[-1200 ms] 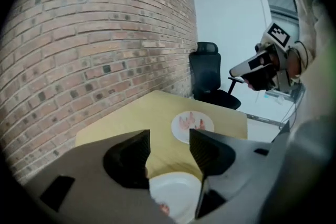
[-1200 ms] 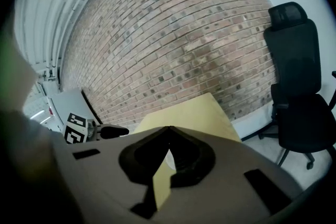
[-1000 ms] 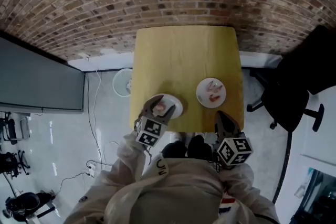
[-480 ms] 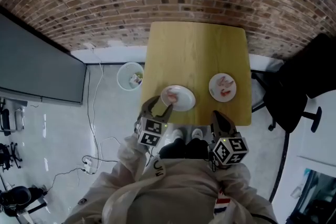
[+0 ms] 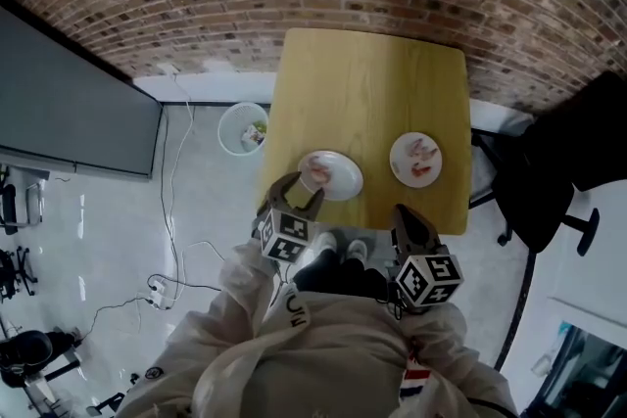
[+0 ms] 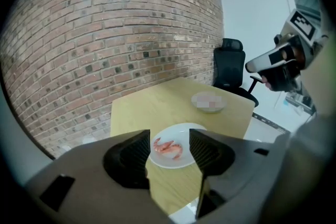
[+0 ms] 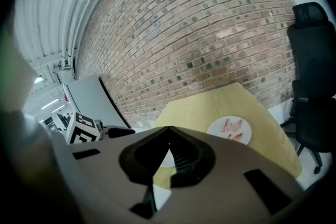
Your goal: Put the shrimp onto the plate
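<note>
On yellow tabletop (image 5: 362, 83), near your edge: two white plates, apart. Your left gripper (image 6: 169, 134): jaws apart, nothing between them, held just beside left plate (image 5: 341, 183), which carries one pink shrimp (image 6: 168, 147). Your right gripper (image 7: 168, 131): jaws together, empty, held off tabletop edge, near right plate (image 5: 404, 152) with other shrimp (image 5: 419, 163) on it. Black chair (image 5: 558, 171) at right; bin (image 5: 242, 127) on floor at left.

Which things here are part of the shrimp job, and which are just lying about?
In the job: left gripper (open), right gripper (shut), left plate with shrimp, right plate with more shrimp.
Lying about: waste bin, office chair, grey panel.
</note>
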`<action>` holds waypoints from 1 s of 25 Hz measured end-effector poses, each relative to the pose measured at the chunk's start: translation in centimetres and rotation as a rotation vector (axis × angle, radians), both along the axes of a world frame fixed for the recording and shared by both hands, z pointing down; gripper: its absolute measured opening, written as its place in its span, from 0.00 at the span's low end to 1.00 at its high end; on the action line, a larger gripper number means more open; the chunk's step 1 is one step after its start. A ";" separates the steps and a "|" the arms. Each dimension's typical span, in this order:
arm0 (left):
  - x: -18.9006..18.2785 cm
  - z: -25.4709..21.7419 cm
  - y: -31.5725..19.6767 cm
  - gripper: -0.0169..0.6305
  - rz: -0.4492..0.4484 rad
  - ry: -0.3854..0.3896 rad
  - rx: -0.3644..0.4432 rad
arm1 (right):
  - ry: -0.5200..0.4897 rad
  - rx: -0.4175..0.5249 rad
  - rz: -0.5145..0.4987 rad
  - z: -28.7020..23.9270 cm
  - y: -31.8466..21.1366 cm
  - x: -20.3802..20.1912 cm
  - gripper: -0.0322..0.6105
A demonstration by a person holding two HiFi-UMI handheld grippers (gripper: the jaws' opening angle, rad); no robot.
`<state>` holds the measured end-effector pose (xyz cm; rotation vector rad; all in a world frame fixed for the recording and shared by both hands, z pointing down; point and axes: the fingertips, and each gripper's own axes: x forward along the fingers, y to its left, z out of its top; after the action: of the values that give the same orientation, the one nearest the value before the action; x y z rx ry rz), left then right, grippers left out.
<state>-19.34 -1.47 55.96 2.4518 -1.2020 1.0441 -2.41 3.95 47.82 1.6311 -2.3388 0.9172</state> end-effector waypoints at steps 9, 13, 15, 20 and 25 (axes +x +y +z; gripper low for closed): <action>0.7 2.8 -0.9 0.39 0.015 -0.094 -0.032 | -0.015 -0.002 0.008 -0.1 -0.4 2.7 0.09; 1.1 4.5 -2.0 0.39 0.057 -0.142 -0.048 | -0.016 0.001 0.028 -0.3 -0.4 4.2 0.09; 1.1 5.1 -2.7 0.39 0.069 -0.162 -0.059 | -0.016 -0.007 0.044 -0.1 -0.4 4.9 0.09; 2.1 6.9 -3.9 0.39 0.161 -0.246 -0.075 | -0.011 -0.032 0.080 0.7 -0.2 6.7 0.09; 2.5 8.1 -4.9 0.39 0.217 -0.289 -0.109 | -0.024 -0.061 0.098 1.7 -0.3 7.4 0.09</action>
<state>-16.82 -6.33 64.06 2.4470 -0.9347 1.5250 5.01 3.69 49.49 1.7337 -2.2398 1.0224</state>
